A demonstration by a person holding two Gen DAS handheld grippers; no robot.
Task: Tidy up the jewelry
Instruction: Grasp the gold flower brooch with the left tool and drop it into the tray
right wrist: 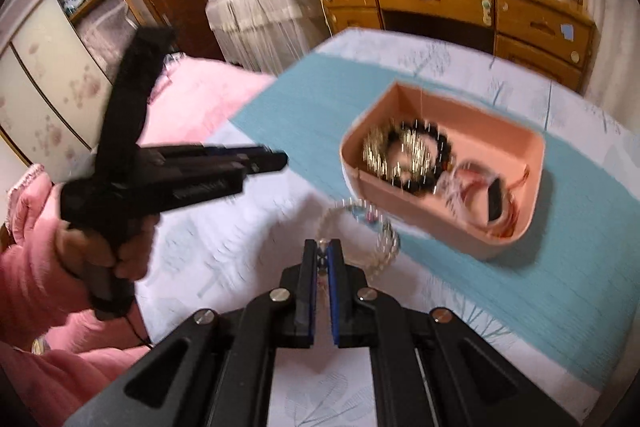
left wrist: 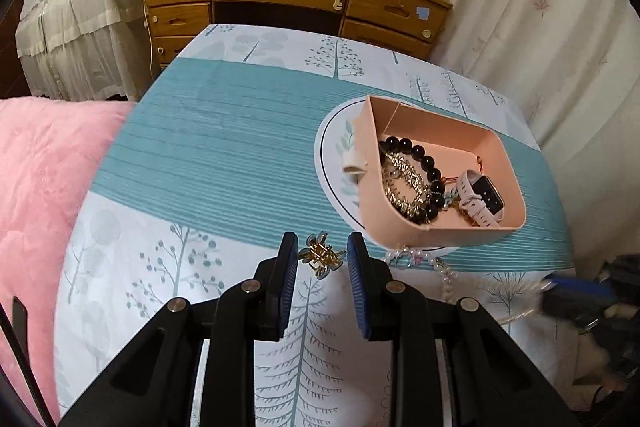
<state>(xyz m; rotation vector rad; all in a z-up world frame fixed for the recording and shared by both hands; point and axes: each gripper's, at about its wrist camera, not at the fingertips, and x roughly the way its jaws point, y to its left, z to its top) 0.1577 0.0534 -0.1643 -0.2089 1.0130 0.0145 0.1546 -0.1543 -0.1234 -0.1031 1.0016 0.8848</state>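
Left wrist view: the left claw [left wrist: 322, 259] is spread, its two pads on either side of a small gold hair clip [left wrist: 321, 256] lying on the tablecloth [left wrist: 224, 155]. The clip sits dead ahead at twelve o'clock, its long axis running across the gap, pad to pad. The pink box [left wrist: 436, 167], already holding a black bead bracelet [left wrist: 420, 171] and a watch [left wrist: 482, 195], lies at about one o'clock, near. A pearl string [left wrist: 416, 263] trails at three o'clock.

Right wrist view, blurred: the right claw [right wrist: 321, 259] is pressed nearly together, pinching one end of the pearl string [right wrist: 380, 239], which loops ahead toward one o'clock where the box [right wrist: 440, 163] stands. By my reckoning each arm is equally near the box.
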